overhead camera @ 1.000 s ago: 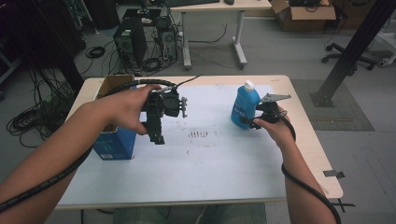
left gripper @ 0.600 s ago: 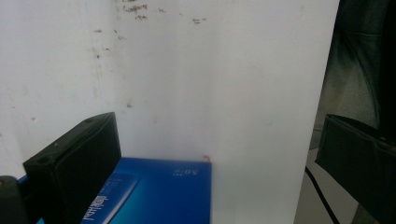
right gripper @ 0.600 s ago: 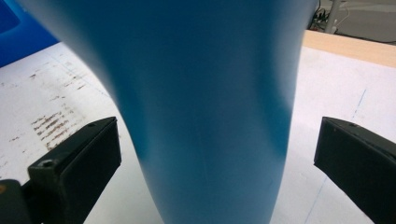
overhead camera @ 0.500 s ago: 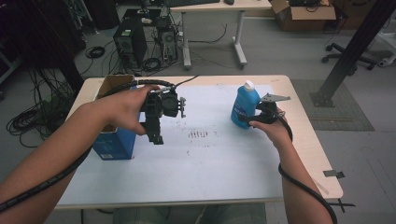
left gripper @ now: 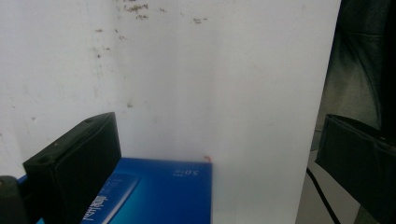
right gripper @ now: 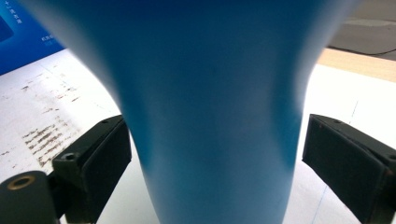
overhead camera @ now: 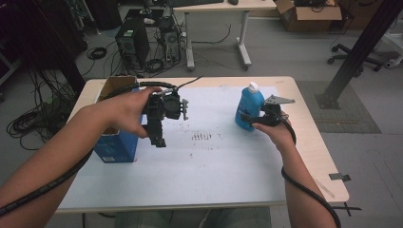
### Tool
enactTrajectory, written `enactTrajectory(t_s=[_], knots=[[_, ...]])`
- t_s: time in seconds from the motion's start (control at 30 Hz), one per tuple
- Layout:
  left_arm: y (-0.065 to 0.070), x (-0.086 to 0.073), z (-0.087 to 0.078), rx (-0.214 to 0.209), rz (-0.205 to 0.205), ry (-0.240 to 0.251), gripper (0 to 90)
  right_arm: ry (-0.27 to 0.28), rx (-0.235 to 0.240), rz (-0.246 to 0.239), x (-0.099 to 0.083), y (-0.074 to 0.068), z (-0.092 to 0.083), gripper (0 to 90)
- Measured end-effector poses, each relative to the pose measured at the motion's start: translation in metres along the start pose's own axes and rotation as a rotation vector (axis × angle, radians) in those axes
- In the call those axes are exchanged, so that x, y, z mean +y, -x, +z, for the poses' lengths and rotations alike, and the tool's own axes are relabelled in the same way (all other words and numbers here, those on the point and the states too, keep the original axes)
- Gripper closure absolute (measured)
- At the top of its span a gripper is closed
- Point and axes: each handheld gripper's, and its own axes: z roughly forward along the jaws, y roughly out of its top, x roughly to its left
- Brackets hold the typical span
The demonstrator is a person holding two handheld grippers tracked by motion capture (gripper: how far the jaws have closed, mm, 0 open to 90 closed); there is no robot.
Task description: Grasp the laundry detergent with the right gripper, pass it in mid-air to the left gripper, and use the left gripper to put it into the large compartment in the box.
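Bottle [overhead camera: 249, 107] of blue liquid is standing upright toward the bench's [overhead camera: 214, 190] far right corner, white cap up. The right gripper [overhead camera: 248, 117] is bracketing its lower body, jaws just closing in but not yet pressing, apparently to lift it. The left gripper [overhead camera: 159, 137] is hovering open-jawed beside the blue cardboard box [overhead camera: 115, 142] at the left edge, seemingly waiting.

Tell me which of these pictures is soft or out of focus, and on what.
Right gripper view: the blue bottle is so close that its edges smear, while the stained white sheet behind stays sharper. Left gripper view: the blue box at the bottom is soft, its print barely legible. High view: evenly lit and sharp across the table, with no strong glare.
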Motion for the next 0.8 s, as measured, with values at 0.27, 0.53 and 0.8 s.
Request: enactTrajectory(t_s=[0.27, 0.53, 0.8], knots=[[-0.0007, -0.0008, 0.0006, -0.001, 0.006, 0.002, 0.2, 0.01, -0.008, -0.008, -0.0013, -0.0025, 0.0022, 11.4], [-0.0007, -0.0028, 0.0011, 0.0, 0.003, 0.005, 0.2, 0.018, -0.016, -0.008, -0.002, -0.003, 0.0027, 13.0], [-0.0006, -0.0027, 0.0015, -0.002, 0.006, 0.008, 0.2, 0.034, -0.03, -0.014, -0.0029, -0.0041, 0.0028, 18.6]])
